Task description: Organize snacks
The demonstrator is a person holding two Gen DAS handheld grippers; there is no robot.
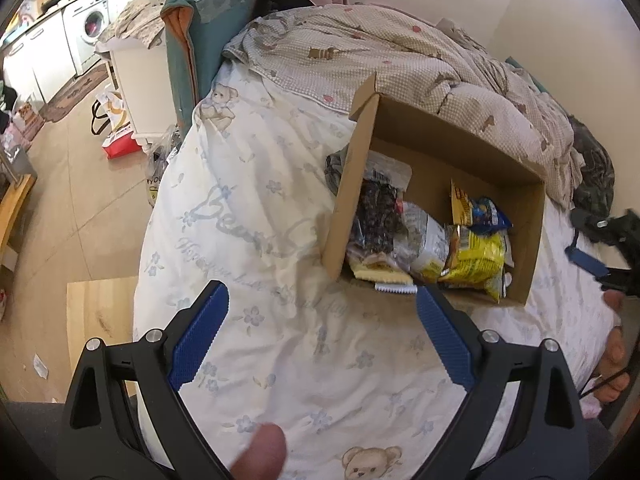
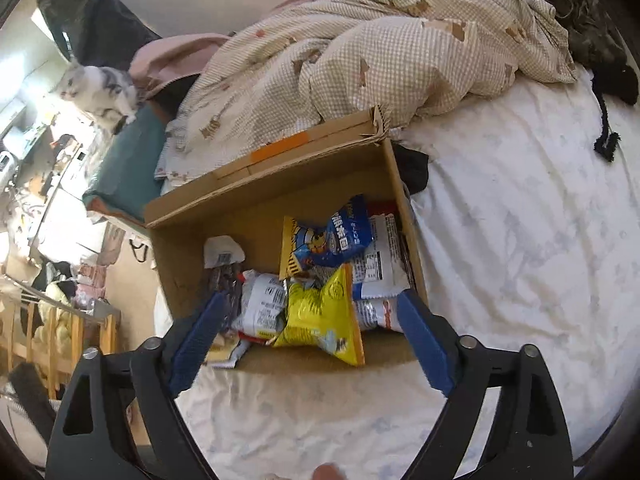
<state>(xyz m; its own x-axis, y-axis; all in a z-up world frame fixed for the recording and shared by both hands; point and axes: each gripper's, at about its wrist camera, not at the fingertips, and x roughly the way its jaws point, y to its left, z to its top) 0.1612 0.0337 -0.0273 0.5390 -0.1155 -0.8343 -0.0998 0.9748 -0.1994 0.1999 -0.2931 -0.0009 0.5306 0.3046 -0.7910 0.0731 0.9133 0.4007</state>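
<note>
Rumpled checked blanket, bear-print white sheet, grey-white cat, washing machine, teal cushion

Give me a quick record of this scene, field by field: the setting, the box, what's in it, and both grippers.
setting: white bear-print bed sheet, checked duvet behind
container: open cardboard box on the sheet
contents: yellow snack bag, blue snack bag, dark clear packet, white packets
left gripper: open, empty, near the box's front edge
right gripper: open, empty, over the box's front
bystander: cat at the bed's far left
</note>
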